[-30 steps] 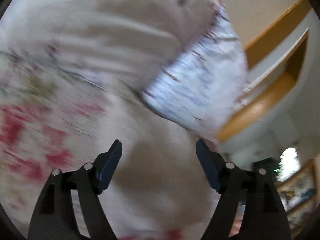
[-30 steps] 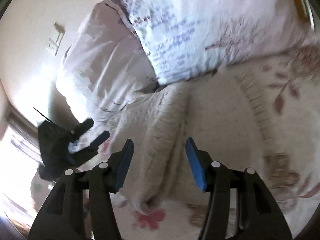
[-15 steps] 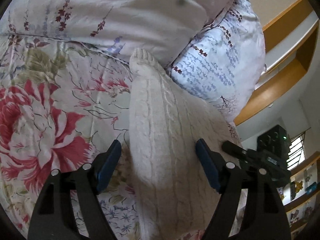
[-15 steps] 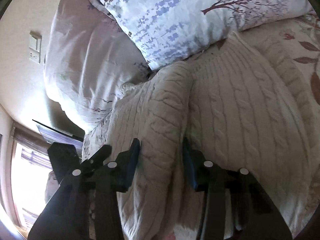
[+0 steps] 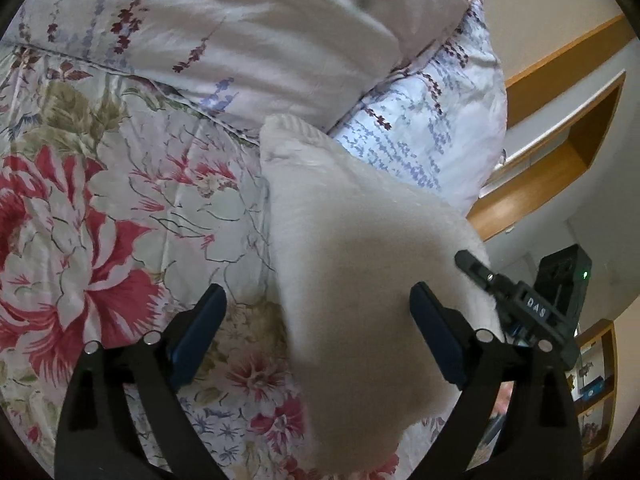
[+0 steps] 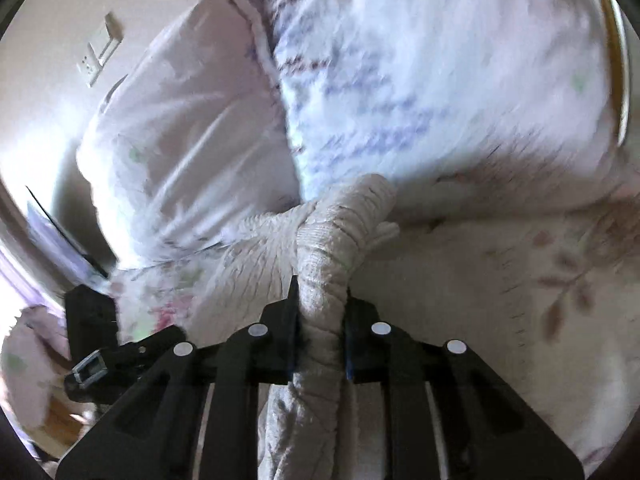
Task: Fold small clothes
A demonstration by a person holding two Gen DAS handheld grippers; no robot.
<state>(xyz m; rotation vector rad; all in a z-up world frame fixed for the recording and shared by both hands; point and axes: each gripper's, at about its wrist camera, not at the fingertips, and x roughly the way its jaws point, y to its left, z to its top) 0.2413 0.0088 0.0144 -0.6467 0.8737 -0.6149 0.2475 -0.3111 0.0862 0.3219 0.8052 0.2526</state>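
**Cream cable-knit on the bed, bunched in right tool**

Floral bedspread (image 5: 120, 208): smooth printed cotton, red blooms, lying flat beneath everything. Two pillows (image 5: 248, 40) at the head, soft, lavender-sprig print.

Cream knit sweater (image 5: 360, 280) on the bedspread, far end touching the pillows. Thick, ribbed, limp; likely light but bulky, not slippery. Gathered into a rope-like roll (image 6: 332, 240) running into the right tool (image 6: 320, 332), jaws clamped on that roll.

Left tool (image 5: 316, 320): jaws wide apart, straddling the raised knit, touching nothing visibly.

Judgement: best taken at an edge or a ribbed hem; bunched grip risks uneven folds. Blue finger pads (image 5: 196, 336) rubbery, matte.
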